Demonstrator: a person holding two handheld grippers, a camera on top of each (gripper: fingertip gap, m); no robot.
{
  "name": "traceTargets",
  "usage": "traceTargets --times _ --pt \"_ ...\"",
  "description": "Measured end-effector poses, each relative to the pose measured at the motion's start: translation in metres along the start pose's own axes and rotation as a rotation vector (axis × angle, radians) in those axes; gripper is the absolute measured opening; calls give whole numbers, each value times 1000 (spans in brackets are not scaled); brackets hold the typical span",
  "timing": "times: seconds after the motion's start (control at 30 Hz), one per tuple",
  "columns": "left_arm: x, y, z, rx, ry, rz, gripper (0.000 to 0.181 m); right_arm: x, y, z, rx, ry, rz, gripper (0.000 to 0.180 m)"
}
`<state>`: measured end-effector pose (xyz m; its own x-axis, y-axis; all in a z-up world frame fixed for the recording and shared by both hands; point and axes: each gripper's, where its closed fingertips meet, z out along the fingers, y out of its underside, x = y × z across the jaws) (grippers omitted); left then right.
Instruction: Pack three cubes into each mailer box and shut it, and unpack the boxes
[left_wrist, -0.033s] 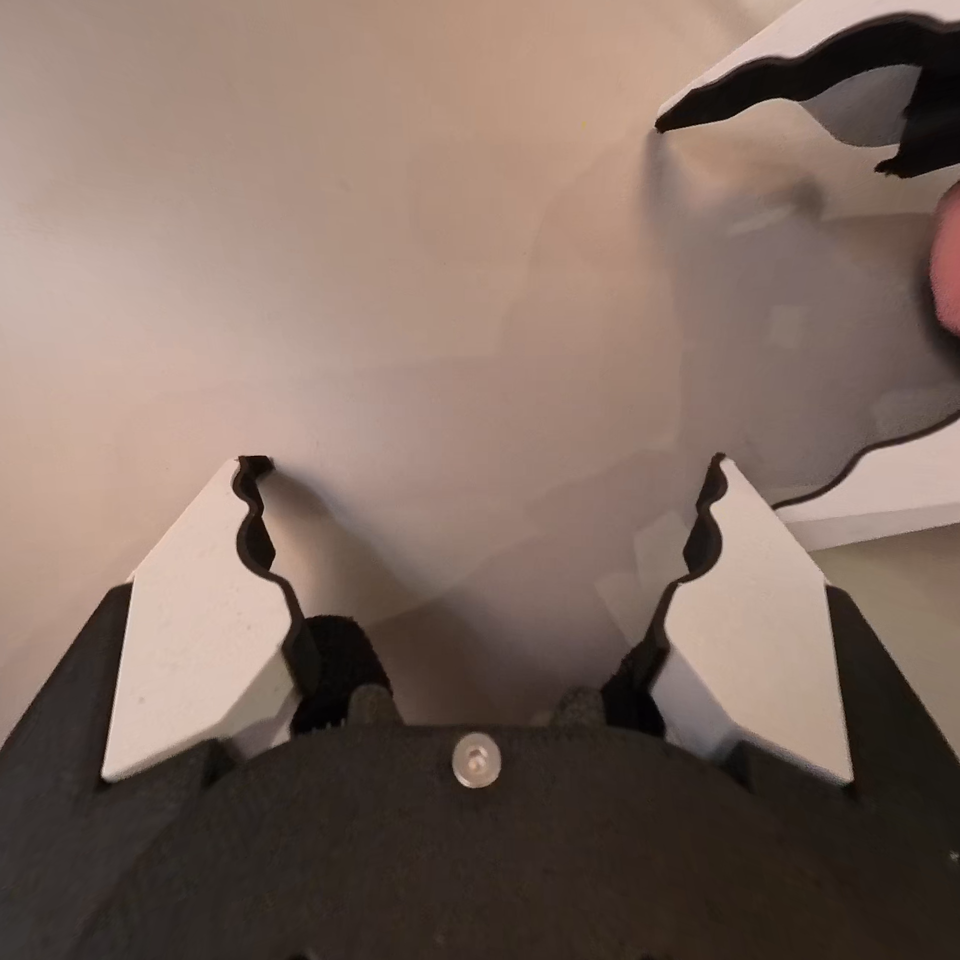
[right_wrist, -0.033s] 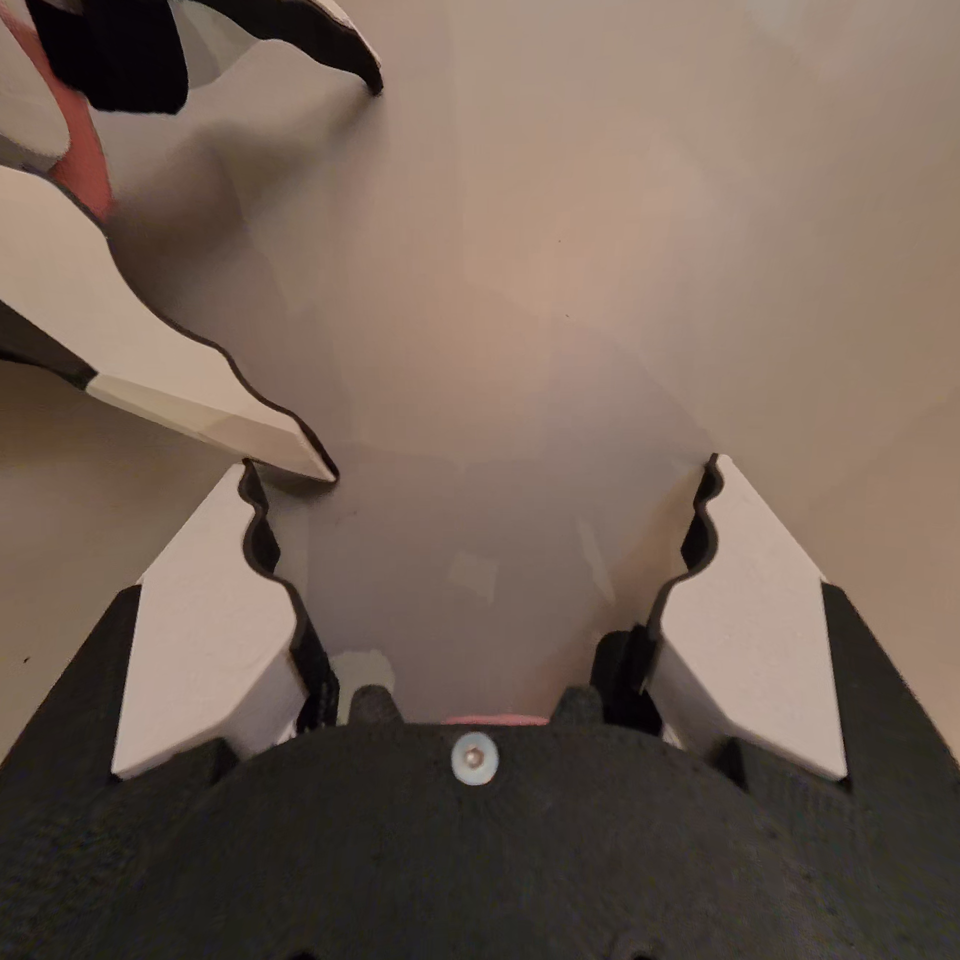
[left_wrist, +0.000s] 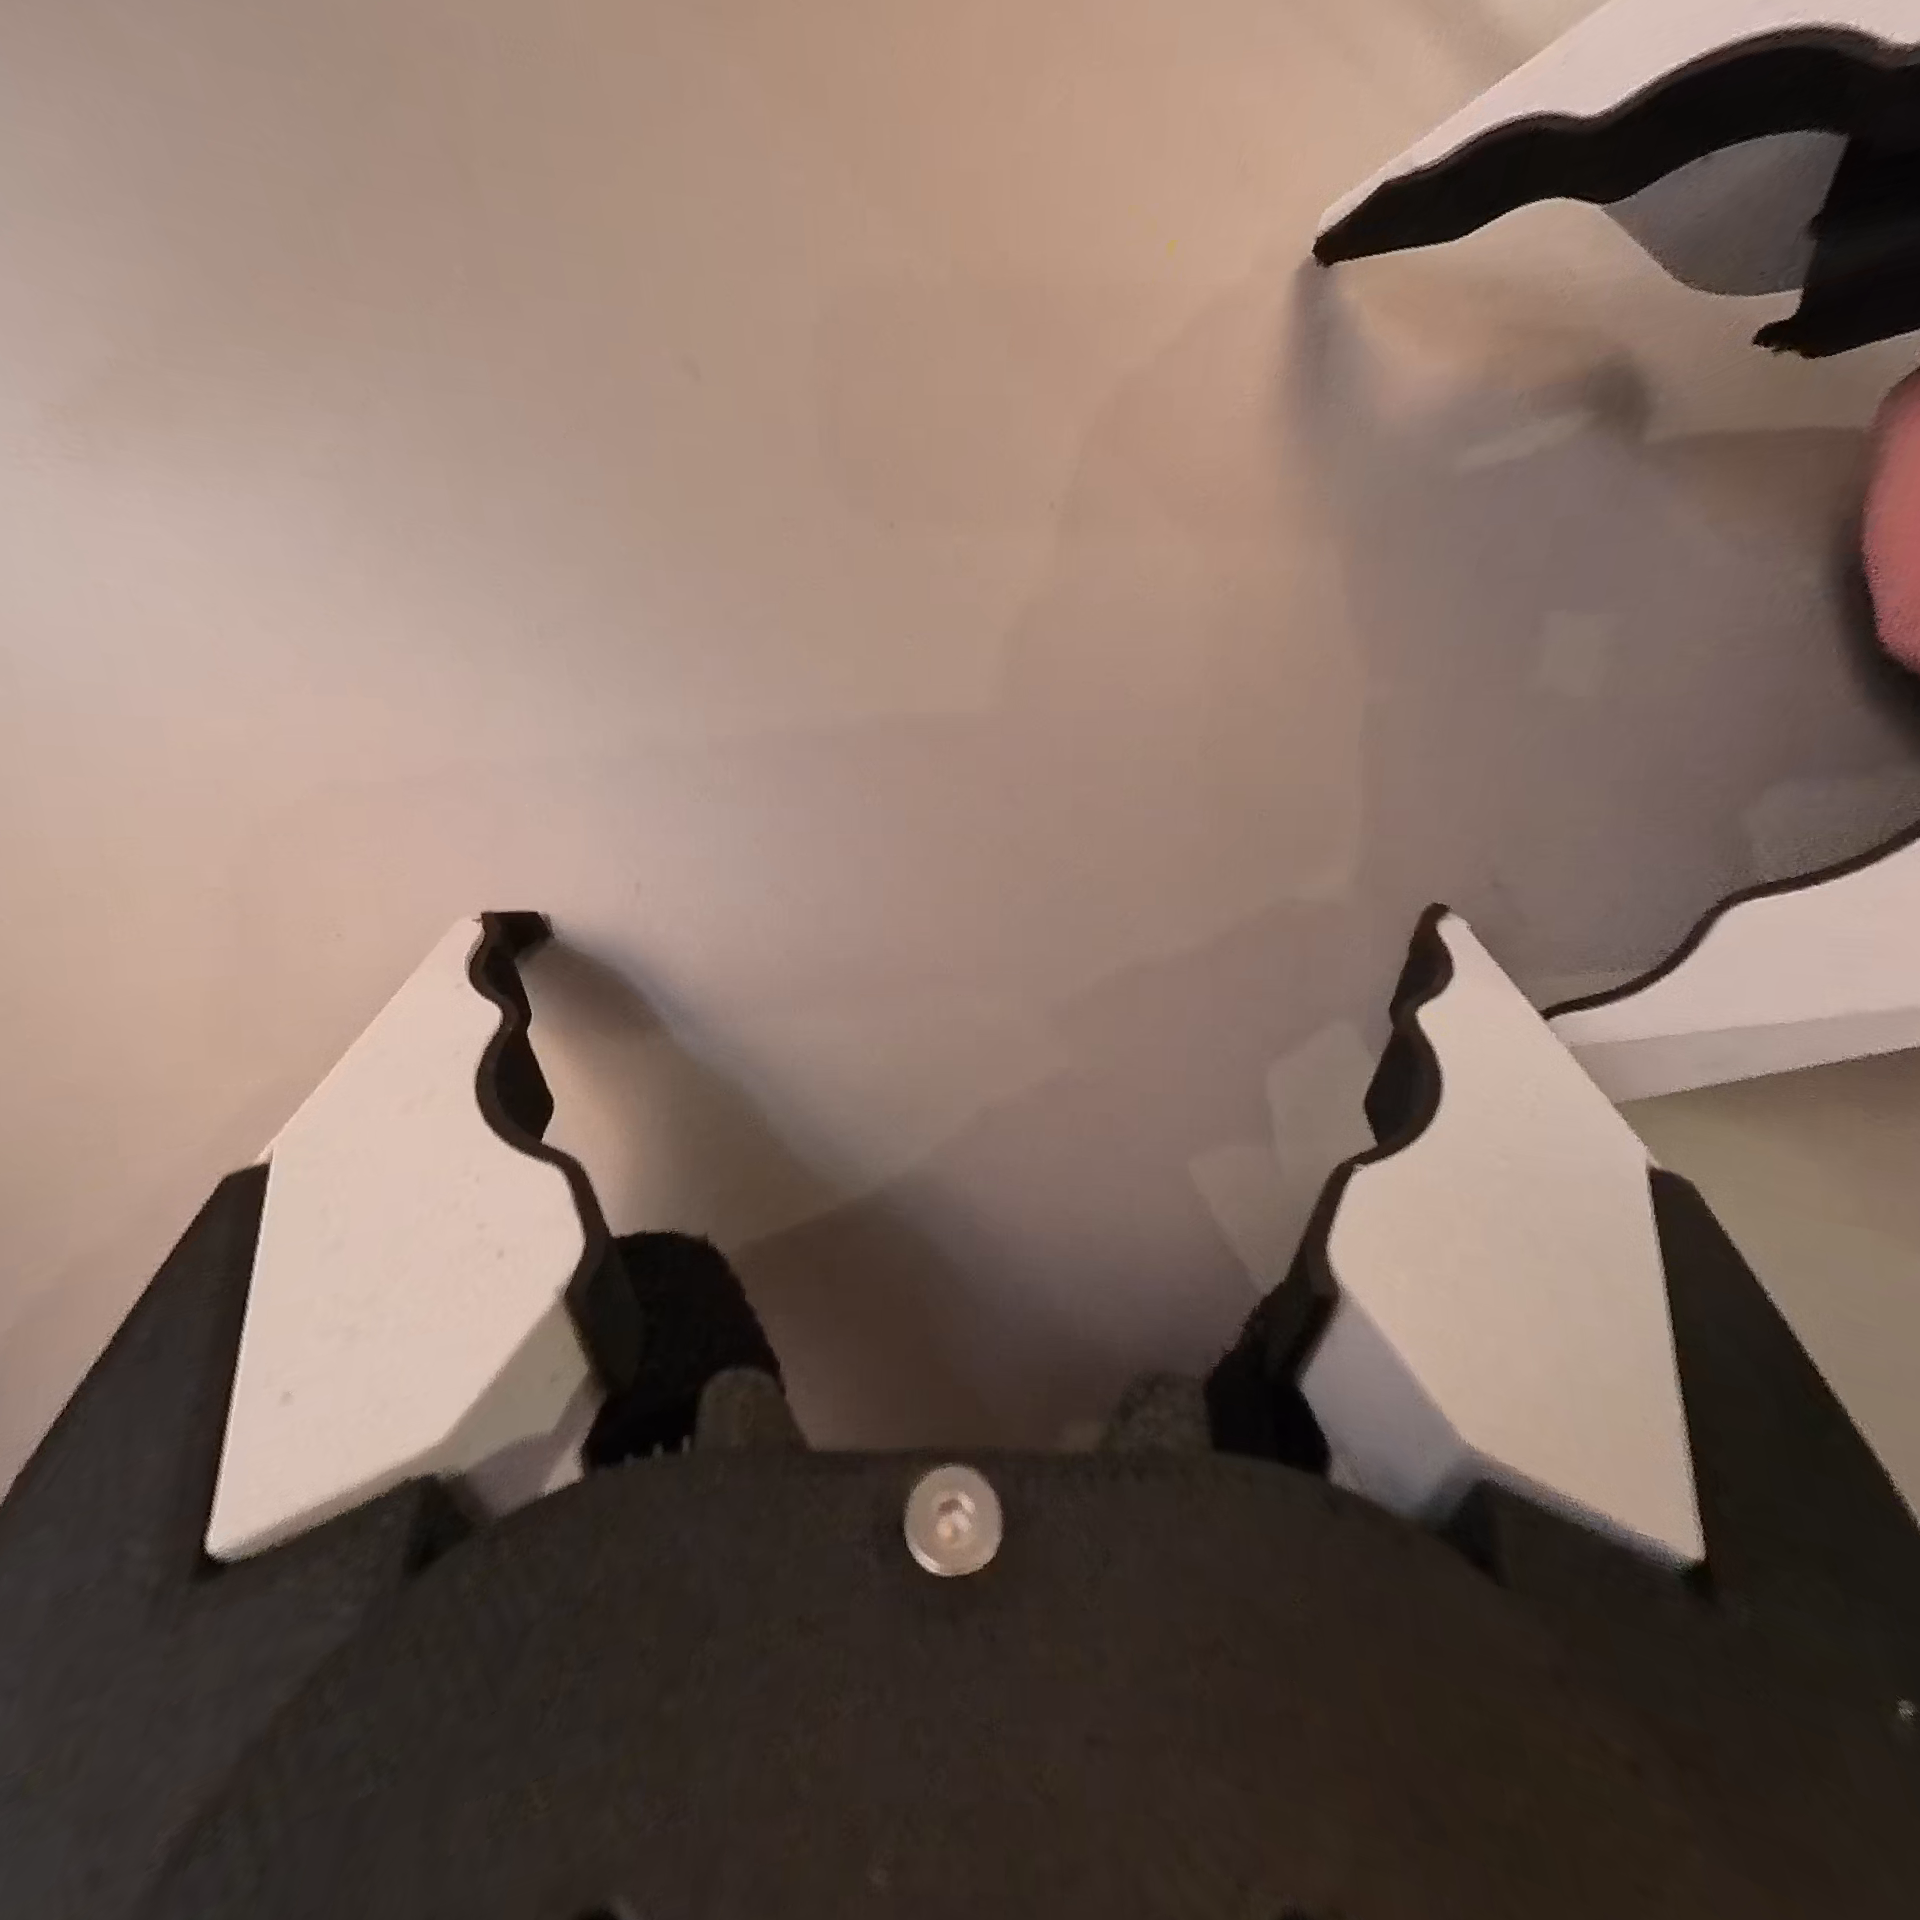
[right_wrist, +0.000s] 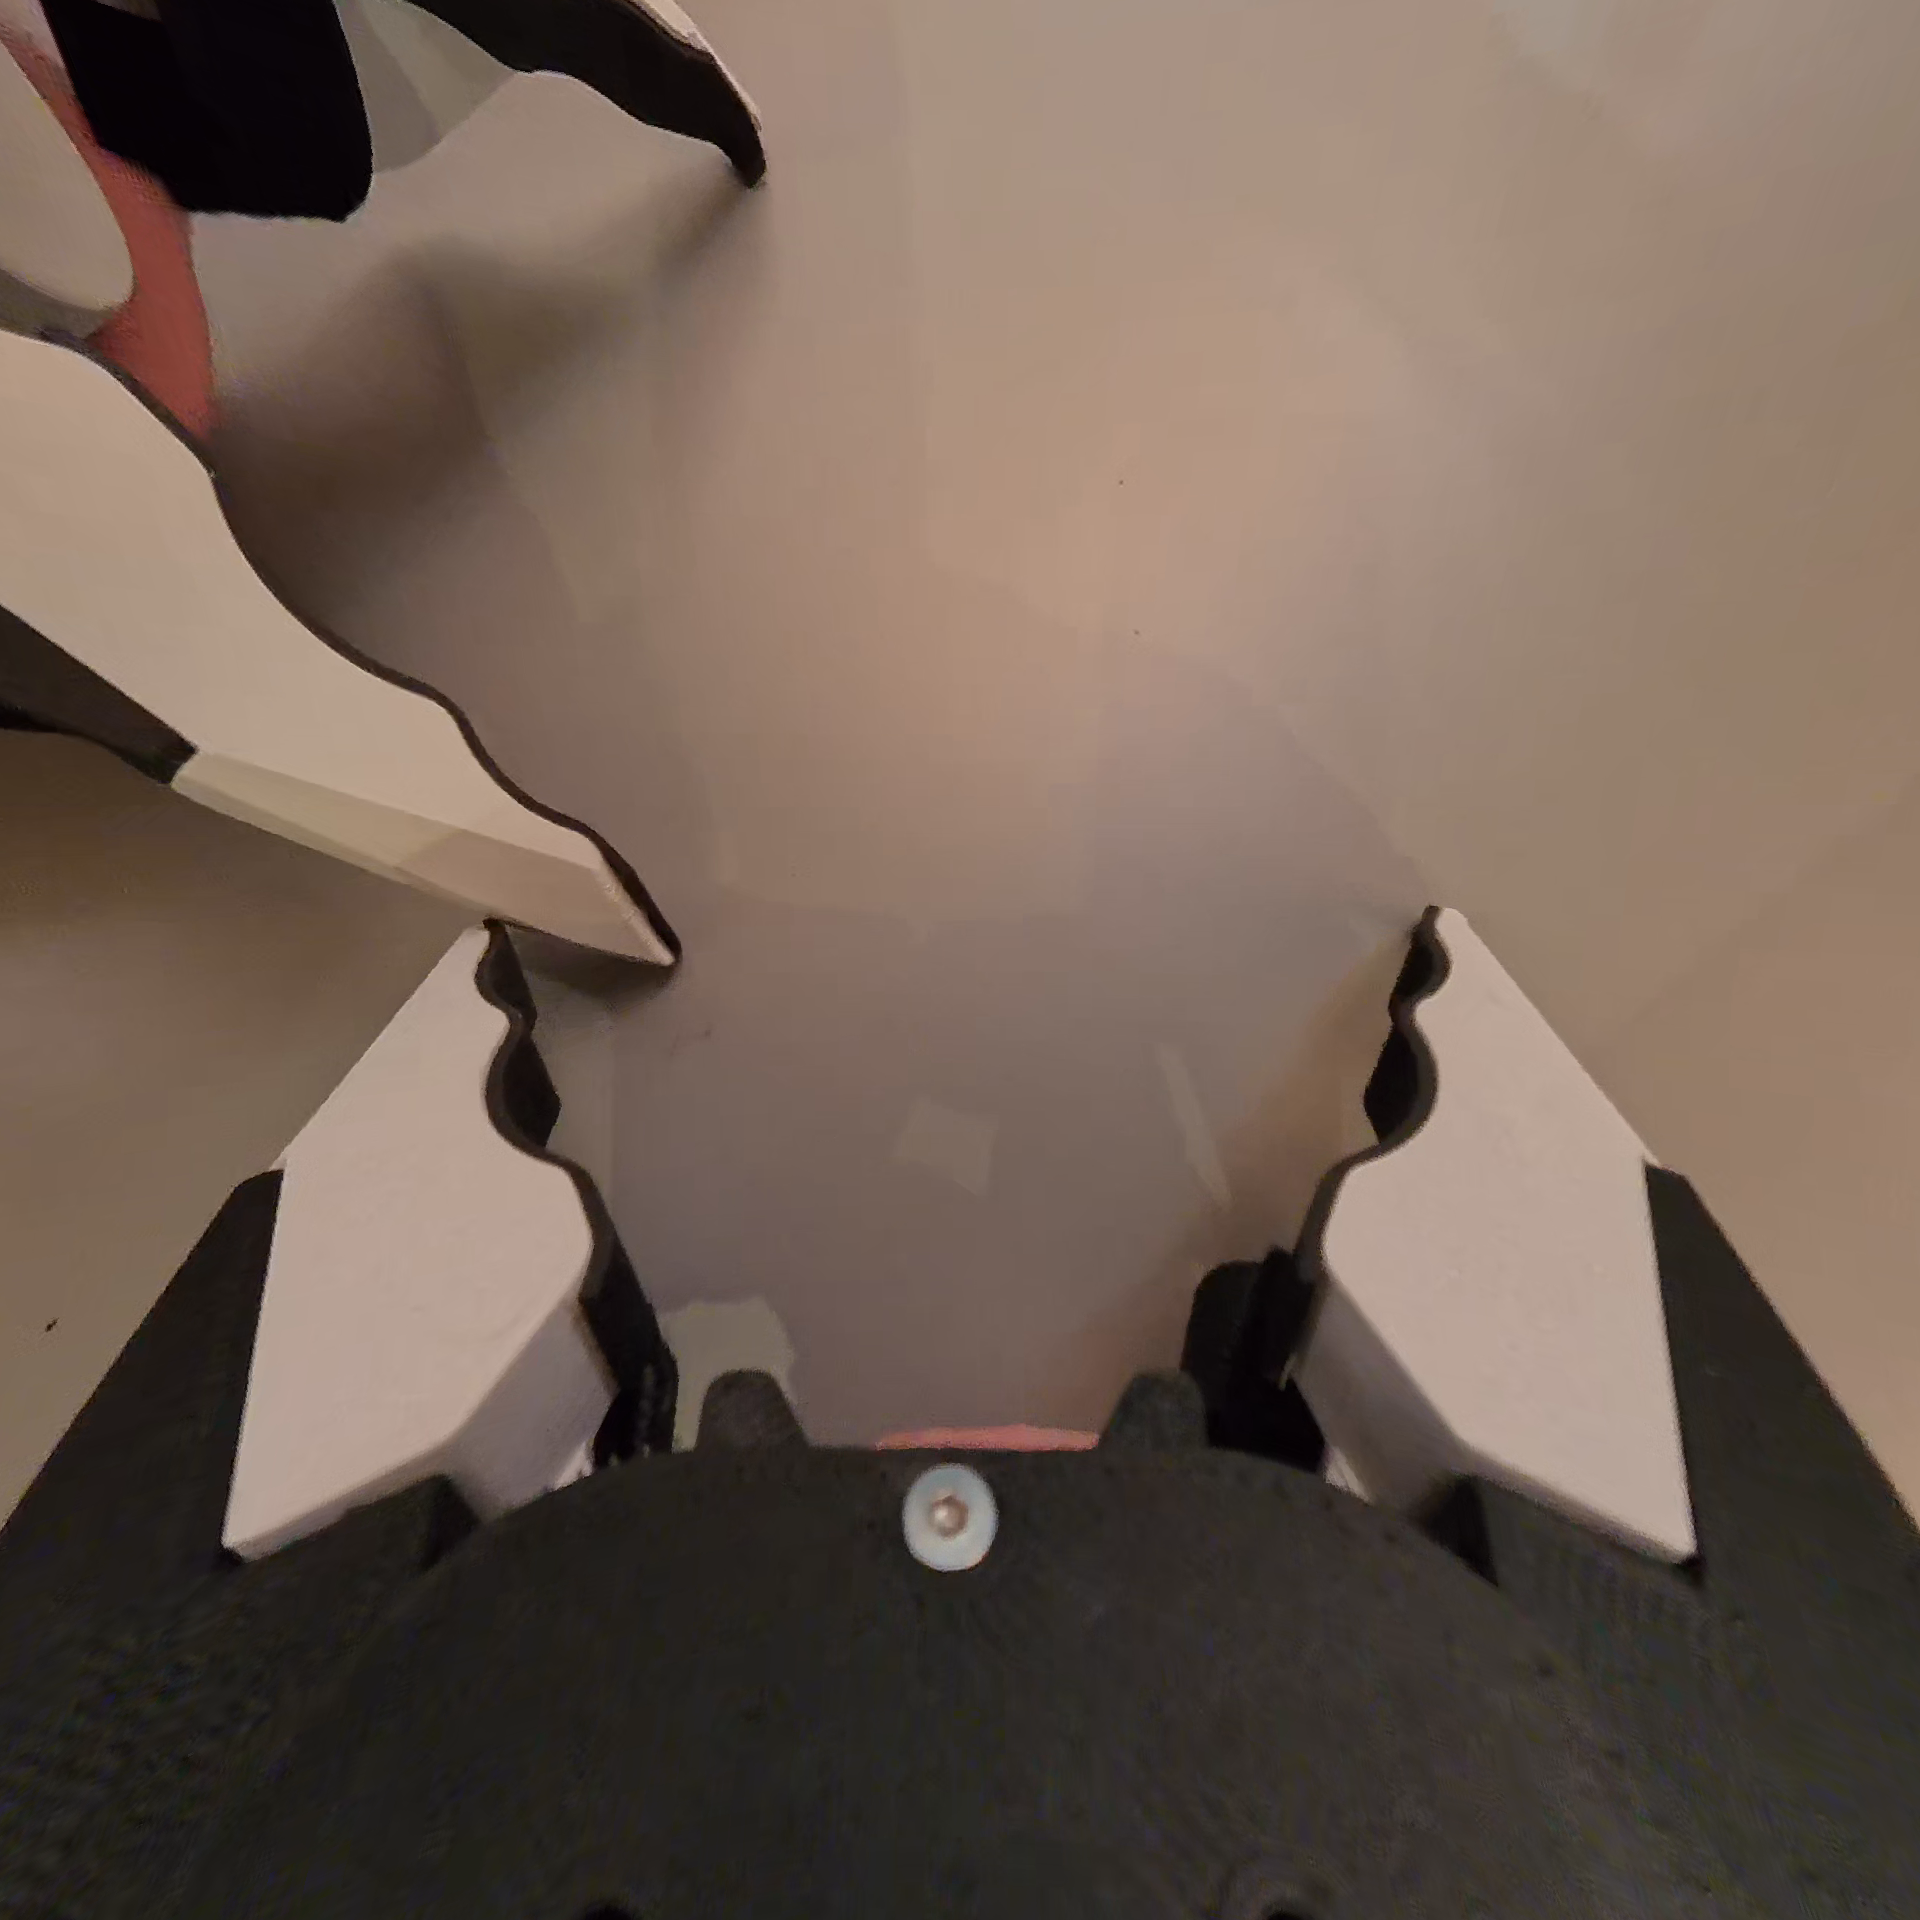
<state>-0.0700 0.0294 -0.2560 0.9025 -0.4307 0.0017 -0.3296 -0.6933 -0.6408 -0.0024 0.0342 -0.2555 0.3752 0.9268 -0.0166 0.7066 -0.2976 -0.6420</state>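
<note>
Over a plain, smooth beige table (left_wrist: 727, 520), both white-fingered black tools hang with fingers spread wide and nothing between them: the left tool (left_wrist: 961, 925) and the right tool (right_wrist: 961, 925), close side by side. Neither view shows any mailer box or cube.

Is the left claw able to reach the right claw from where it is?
Probably yes. Only bare table lies between them, and in the right wrist view one finger of the left claw ends right beside the right claw. Both are open and empty.
</note>
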Motion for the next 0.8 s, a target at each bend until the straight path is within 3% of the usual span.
traceTargets --times 0.13,0.2,0.23,0.27,0.33,0.4,0.47,0.57,0.67,0.8 --pt "-7 -5 1 11 -38 -46 148 7 -3 -1 16 31 30 148" --pt "-10 -10 -2 47 -25 -62 129 13 -8 -7 67 25 80 126" --pt "-4 -14 -7 85 39 -74 109 9 -12 -12 109 -23 113 105" --pt "10 -22 -17 154 154 -82 73 4 -17 -18 155 -80 135 83" --pt "26 -44 -48 353 295 -97 57 -1 -27 -31 269 -99 104 57" --pt "50 -68 -103 616 542 -98 42 -5 -32 -44 325 -86 73 30" --pt "68 -81 -163 823 801 -104 40 -20 -47 -61 426 -158 108 32" --pt "90 -85 -219 984 991 -66 48 -50 -73 -82 540 -260 141 52" --pt "118 -85 -247 1045 1093 6 58 -91 -90 -86 556 -362 109 67" --pt "149 -86 -263 1078 1167 80 57 -124 -105 -86 573 -461 103 66"
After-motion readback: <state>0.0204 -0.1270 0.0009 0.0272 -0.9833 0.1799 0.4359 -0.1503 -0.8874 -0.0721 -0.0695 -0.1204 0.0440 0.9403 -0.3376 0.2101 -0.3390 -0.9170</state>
